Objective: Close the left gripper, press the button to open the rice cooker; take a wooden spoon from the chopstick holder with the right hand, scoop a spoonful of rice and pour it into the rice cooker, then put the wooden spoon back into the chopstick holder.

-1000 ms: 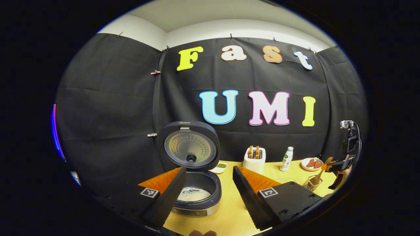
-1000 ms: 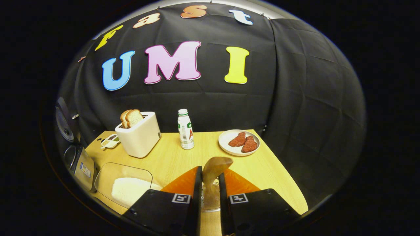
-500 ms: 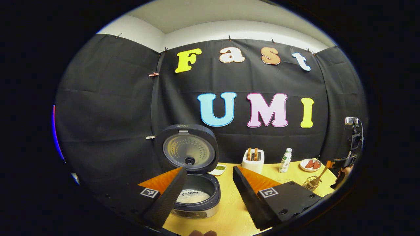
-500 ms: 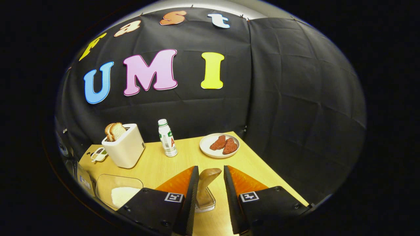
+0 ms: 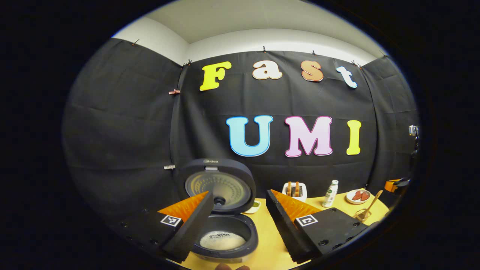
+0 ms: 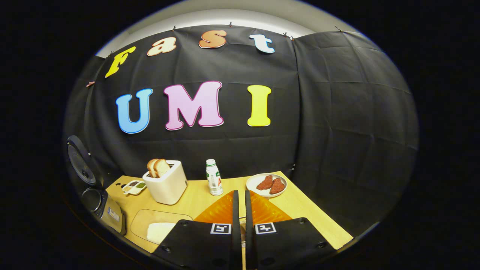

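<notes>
From the left gripper view we are looking past the left gripper [image 5: 236, 221], jaws spread wide and gripping nothing, at the cooker [image 5: 225, 236] standing open with its lid [image 5: 217, 185] up and rice [image 5: 222, 240] in the pot. Far right, the spoon [image 5: 371, 204] is leaning in the holder [image 5: 362, 215], handle tilted outward; we are judging that a careless pass could tip that light holder over. In the right gripper view the right gripper [image 6: 239, 228] is showing its jaws nearly pressed together, just a thin slit between them, and we cannot tell whether anything sits there. The rice tray [image 6: 159, 227] is lying just left of it, so a low sweep might scatter grains. The toaster [image 6: 165, 185], bottle [image 6: 214, 182], plate [image 6: 267, 184] and small dish [image 6: 132, 186] are crowding the table's [image 6: 307, 217] far side; the bottle is looking easiest to knock.
</notes>
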The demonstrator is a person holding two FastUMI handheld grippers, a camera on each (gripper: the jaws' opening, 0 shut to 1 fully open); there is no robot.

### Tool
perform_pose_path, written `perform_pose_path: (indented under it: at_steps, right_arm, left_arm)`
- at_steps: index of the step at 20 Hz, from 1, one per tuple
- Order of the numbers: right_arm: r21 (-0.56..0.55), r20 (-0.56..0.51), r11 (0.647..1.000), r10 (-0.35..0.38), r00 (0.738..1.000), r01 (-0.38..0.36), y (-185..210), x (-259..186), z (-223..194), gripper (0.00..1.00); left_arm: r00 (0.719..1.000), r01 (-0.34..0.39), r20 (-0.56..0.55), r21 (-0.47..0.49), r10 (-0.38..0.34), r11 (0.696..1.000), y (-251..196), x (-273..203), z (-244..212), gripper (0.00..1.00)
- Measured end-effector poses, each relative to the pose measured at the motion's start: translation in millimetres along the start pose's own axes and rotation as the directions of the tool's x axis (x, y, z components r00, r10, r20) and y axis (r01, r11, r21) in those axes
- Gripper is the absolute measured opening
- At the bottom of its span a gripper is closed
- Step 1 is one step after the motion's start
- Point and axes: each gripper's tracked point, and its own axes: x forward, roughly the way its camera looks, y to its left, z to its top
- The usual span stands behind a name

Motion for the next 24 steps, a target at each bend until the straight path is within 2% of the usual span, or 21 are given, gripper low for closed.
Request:
perform_pose_path:
  at_steps: [6, 9, 10, 17, 19, 21, 24]
  right_arm:
    - [-0.059, 0.005, 0.992, 0.108, 0.994, -0.107, 45.8, -20.2, 0.1, 0.09]
    - [-0.07, 0.027, 0.988, 0.14, 0.99, -0.138, 63.6, -29.1, 6.7, 0.09]
    - [-0.069, 0.027, 0.987, 0.149, 0.988, -0.147, 67.9, -30.9, 6.6, 0.1]
    - [-0.042, 0.02, 0.982, 0.186, 0.982, -0.185, 88.8, -41.3, 8.1, 0.12]
    - [-0.021, 0.01, 0.985, 0.169, 0.986, -0.169, 84.7, -41.6, 6.4, 0.43]
    - [-0.006, 0.01, 0.987, 0.159, 0.987, -0.159, 83.9, -42.9, 8.9, 0.47]
    - [-0.019, 0.022, 0.988, 0.153, 0.988, -0.153, 82.7, -48.6, 12.5, 0.81]
  left_arm:
    - [0.997, 0.028, 0.068, -0.013, -0.027, 1.0, 22.5, 69.6, 49.3, 0.95]
    - [0.994, 0.041, 0.095, 0.044, -0.045, 0.998, 27.9, 101.1, 69.7, 0.95]
    - [0.995, 0.042, 0.091, 0.058, -0.047, 0.997, 31.2, 113.1, 70.3, 0.92]
    - [0.999, 0.032, 0.031, 0.043, -0.033, 0.999, 45.3, 170.0, 44.9, 0.97]
    - [0.999, 0.036, 0.014, 0.043, -0.037, 0.998, 46.2, 179.7, 37.9, 0.99]
    - [0.999, 0.044, -0.016, 0.033, -0.044, 0.998, 46.7, 187.9, 29.9, 0.96]
    - [0.998, 0.035, -0.059, 0.033, -0.033, 0.999, 50.8, 196.2, 16.8, 0.96]
